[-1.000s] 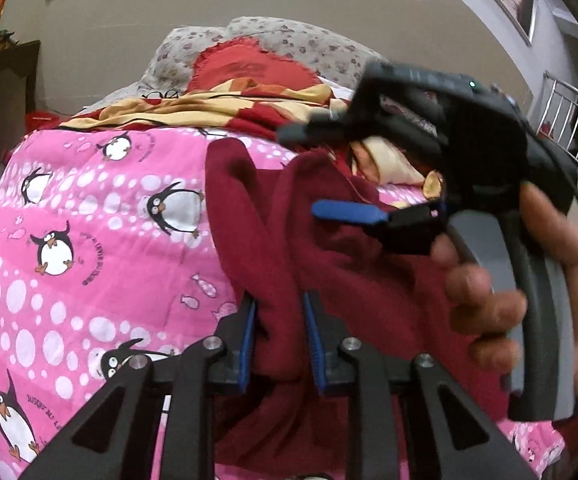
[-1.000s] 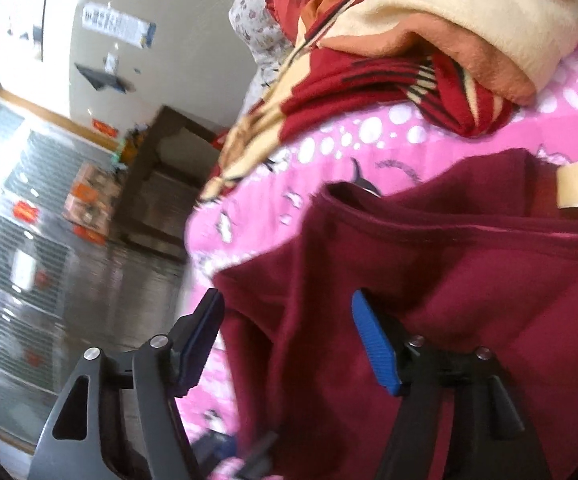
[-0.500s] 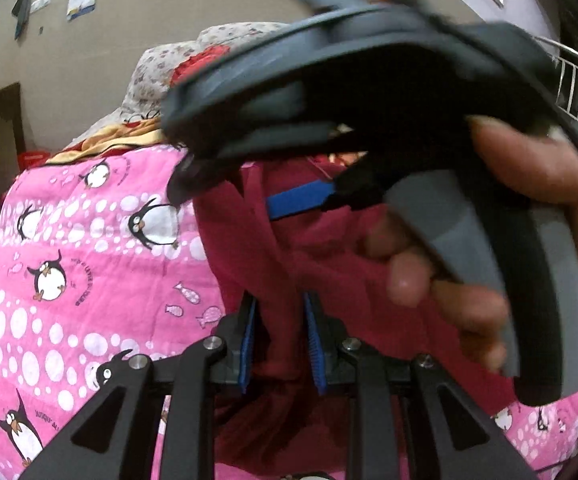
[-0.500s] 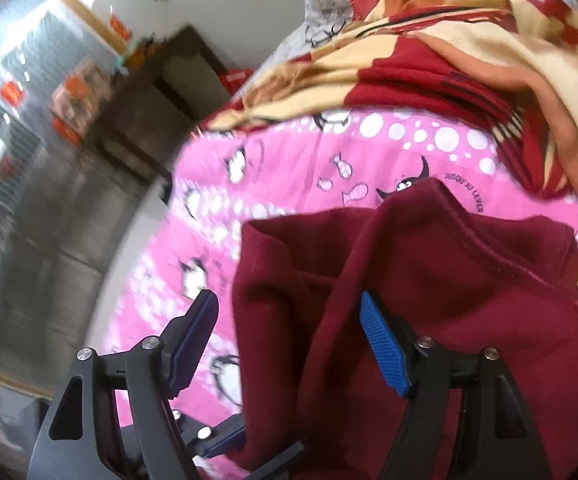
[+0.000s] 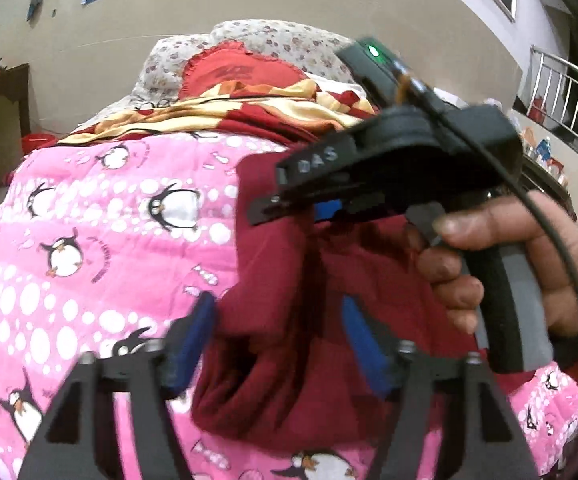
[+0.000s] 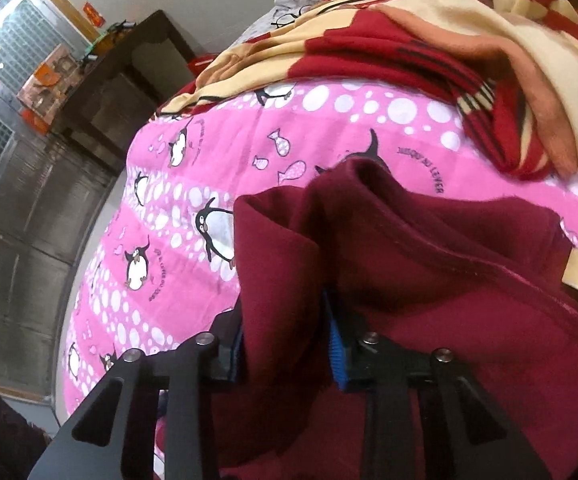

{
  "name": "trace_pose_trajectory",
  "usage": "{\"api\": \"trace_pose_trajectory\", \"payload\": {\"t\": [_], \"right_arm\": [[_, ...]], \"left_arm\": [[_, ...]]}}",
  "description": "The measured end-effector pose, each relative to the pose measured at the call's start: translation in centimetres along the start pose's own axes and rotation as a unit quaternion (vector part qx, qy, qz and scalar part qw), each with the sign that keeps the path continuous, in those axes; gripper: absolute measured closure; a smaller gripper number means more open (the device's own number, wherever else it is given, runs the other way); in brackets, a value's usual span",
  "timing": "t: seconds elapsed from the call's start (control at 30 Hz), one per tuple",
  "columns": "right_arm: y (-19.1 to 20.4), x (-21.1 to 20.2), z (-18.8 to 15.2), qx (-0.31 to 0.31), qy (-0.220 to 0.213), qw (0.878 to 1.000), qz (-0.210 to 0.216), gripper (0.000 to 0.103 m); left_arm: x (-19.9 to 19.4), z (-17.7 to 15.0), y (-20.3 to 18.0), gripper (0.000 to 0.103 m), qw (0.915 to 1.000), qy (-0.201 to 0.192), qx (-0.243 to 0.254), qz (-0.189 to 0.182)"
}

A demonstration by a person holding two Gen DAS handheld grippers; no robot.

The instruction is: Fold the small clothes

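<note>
left wrist: left gripper (image 5: pixel 277 336) jaws opening, maroon garment (image 5: pixel 289 360) bunched loose between fingers, on pink penguin quilt (image 5: pixel 89 240); view beyond blocked by right gripper (image 5: pixel 329 208) in a hand (image 5: pixel 521 264) | right wrist: jaws closing, a maroon fold pinched between pads; striped blanket (image 6: pixel 429 52) heaped beyond fingertips.

Shown: 1 maroon garment (image 5: pixel 289 360), 1 pink penguin quilt (image 5: pixel 89 240), 1 red-and-cream blanket (image 6: pixel 429 40), 2 grippers: left gripper (image 5: pixel 279 340), right gripper (image 6: pixel 285 344).
</note>
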State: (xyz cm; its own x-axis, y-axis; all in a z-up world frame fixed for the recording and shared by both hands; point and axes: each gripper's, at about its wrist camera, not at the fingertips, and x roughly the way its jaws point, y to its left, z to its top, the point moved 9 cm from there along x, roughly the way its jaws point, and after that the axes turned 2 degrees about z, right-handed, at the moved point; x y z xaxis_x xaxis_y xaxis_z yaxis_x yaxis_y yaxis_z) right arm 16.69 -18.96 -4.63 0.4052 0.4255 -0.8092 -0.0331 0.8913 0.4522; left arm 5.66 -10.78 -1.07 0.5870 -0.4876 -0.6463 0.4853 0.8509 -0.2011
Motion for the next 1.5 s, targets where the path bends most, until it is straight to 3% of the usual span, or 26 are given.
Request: {"api": "trace_pose_trajectory", "payload": {"t": [0.07,0.4,0.53,0.8,0.97,1.17,1.5], "right_arm": [[-0.1,-0.2,-0.4,0.010,-0.004,1.000,0.006,0.061],[-0.7,-0.1,-0.7,0.029,0.001,0.999,0.015,0.061],[-0.8,-0.2,-0.7,0.031,0.001,0.999,0.016,0.060],[-0.8,-0.3,-1.0,0.036,-0.020,0.999,0.021,0.061],[-0.5,-0.8,-1.4,0.026,-0.033,0.999,0.014,0.066],[-0.5,-1.3,-1.8,0.030,-0.042,0.999,0.013,0.071],[0.9,-4.9,-2.1,0.013,-0.079,0.997,0.012,0.071]], "left_arm": [[-0.2,-0.1,0.3,0.017,0.9999,0.004,-0.012,-0.004],[2.0,-1.7,0.9,0.016,0.9979,0.047,-0.021,0.039],[2.9,-2.2,2.1,0.036,0.9950,0.072,-0.061,0.033],[3.4,-2.3,2.3,0.056,0.9923,0.088,-0.078,0.037],[3.4,-2.2,2.1,0.071,0.9900,0.098,-0.096,0.031],[3.0,-2.2,1.7,0.079,0.9899,0.097,-0.099,0.030],[0.4,-1.7,0.4,0.080,0.9922,0.082,-0.092,0.021]]}}
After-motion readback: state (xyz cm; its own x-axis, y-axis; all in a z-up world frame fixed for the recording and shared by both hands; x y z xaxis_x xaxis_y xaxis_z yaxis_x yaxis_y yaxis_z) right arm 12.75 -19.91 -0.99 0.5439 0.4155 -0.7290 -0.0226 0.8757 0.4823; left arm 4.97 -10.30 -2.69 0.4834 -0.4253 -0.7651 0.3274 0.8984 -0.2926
